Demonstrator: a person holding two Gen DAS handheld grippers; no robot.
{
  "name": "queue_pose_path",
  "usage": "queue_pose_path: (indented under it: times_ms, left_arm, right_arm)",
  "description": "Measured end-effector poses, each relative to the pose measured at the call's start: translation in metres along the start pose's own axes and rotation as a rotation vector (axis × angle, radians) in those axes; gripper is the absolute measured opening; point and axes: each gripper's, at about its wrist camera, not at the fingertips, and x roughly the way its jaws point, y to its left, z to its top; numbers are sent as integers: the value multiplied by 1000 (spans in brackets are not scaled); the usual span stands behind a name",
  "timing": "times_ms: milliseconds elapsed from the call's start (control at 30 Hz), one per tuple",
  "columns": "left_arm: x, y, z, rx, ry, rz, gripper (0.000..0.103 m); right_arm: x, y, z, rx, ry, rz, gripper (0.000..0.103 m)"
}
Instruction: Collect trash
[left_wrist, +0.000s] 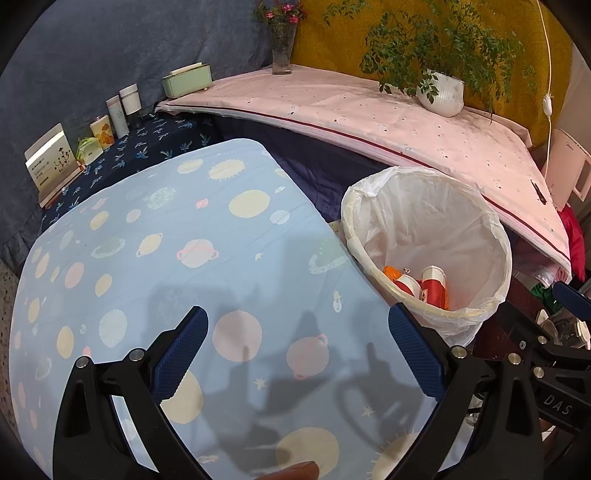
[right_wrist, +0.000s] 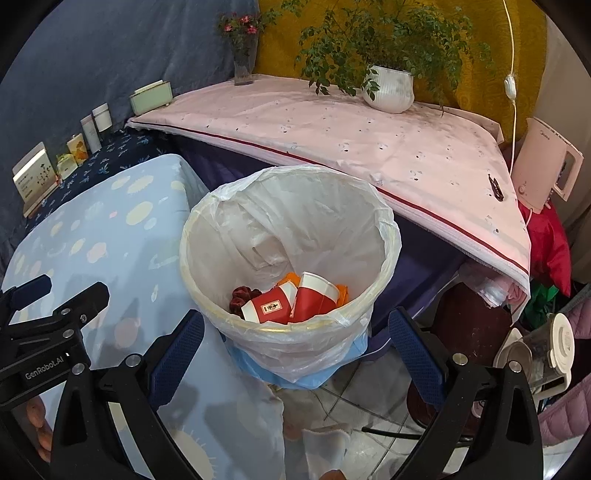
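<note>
2 red paper cups (right_wrist: 295, 301) in lined bin (right_wrist: 288, 236), w/ orange scrap + dark red bit (bin at 12 o'clock, right view) | L gripper (left_wrist: 295, 354) jaws spread, empty, over planet cloth (left_wrist: 147, 258) | R gripper (right_wrist: 295, 354) jaws spread, empty

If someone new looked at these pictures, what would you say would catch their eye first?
Most likely the white-lined trash bin beside the planet-print table cover, with red paper cups lying at its bottom. Next, the leafy plant in a white pot on the pink-covered surface behind the bin. Both grippers, left and right, frame the views with their blue jaws spread wide and empty.
</note>
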Motion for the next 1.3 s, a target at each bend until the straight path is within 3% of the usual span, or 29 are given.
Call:
queue_pose_path:
  times_ms: [1300]
  left_arm:
    - [4,-17,-3,37,0,17,93]
  right_arm:
    - [4,-6,-7,7,5,-5,96]
